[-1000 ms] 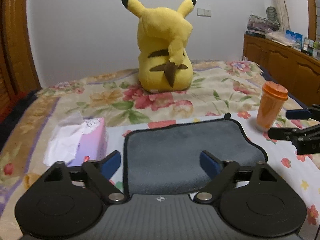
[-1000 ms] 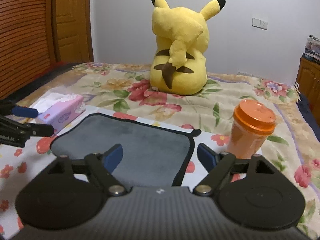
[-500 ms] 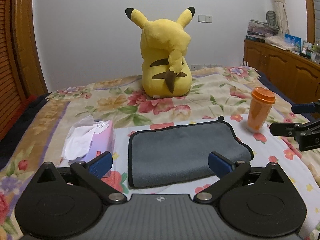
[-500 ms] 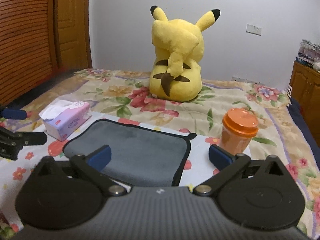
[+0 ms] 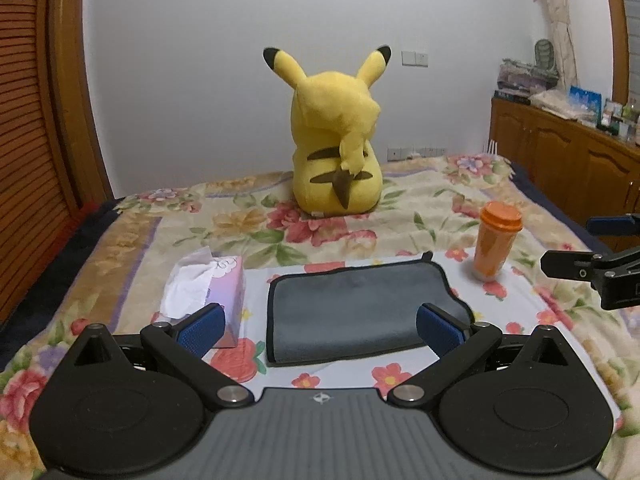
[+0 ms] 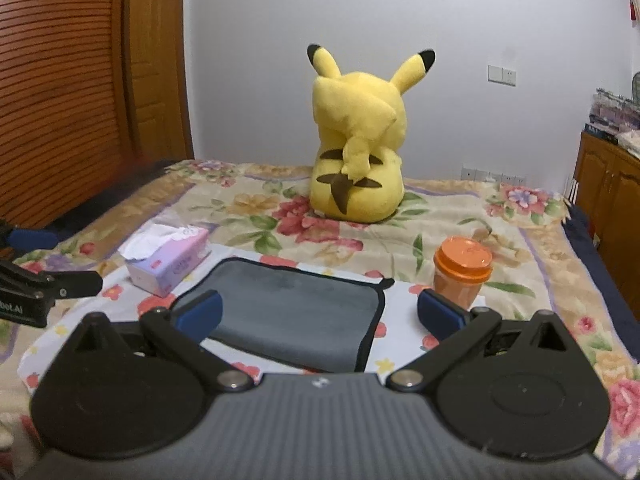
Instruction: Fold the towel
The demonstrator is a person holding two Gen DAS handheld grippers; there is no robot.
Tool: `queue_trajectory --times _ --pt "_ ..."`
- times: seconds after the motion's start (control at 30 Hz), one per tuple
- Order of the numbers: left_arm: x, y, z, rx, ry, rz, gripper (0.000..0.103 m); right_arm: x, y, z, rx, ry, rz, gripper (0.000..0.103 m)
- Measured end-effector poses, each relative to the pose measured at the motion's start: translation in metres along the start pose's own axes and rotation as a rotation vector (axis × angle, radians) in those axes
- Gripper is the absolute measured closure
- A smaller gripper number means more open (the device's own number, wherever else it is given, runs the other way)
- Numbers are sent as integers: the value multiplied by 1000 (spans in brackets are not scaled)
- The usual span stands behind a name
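Observation:
A grey towel (image 5: pixel 356 312) with black trim lies folded flat on the flowered bedspread; it also shows in the right wrist view (image 6: pixel 292 312). My left gripper (image 5: pixel 320 330) is open and empty, held above and short of the towel's near edge. My right gripper (image 6: pixel 320 316) is open and empty, also back from the towel. The right gripper's fingers (image 5: pixel 580 268) show at the right edge of the left wrist view, and the left gripper's fingers (image 6: pixel 52 284) at the left edge of the right wrist view.
A tissue box (image 5: pixel 208 292) stands left of the towel. An orange cup (image 5: pixel 496 246) with a lid stands right of it. A yellow Pikachu plush (image 5: pixel 340 144) sits behind. A wooden cabinet (image 5: pixel 568 160) runs along the right.
Both grippers have pulled back and up from the towel, so it looks smaller and farther. Both stay open. The towel has not moved.

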State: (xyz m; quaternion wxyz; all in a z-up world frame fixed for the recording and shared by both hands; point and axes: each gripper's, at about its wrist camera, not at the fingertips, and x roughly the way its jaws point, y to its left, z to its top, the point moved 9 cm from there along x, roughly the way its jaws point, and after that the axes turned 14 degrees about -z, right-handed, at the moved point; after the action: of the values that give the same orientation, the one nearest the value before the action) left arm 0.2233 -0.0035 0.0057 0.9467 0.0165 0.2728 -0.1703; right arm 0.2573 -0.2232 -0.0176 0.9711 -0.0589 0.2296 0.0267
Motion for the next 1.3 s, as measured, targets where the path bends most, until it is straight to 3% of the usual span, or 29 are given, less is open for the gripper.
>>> queue_trajectory --times 0.27,0.57,1.3 --pt "-38 -15 6 31 -17 32 0 -35 -2 12 22 -36 -3 0" --pt "-66 -31 -7 19 -20 8 0 -66 -8 9 42 -51 -16 0" --pt "-87 -54 -74 8 24 -19 0 -97 2 -49 46 -12 -33 0"
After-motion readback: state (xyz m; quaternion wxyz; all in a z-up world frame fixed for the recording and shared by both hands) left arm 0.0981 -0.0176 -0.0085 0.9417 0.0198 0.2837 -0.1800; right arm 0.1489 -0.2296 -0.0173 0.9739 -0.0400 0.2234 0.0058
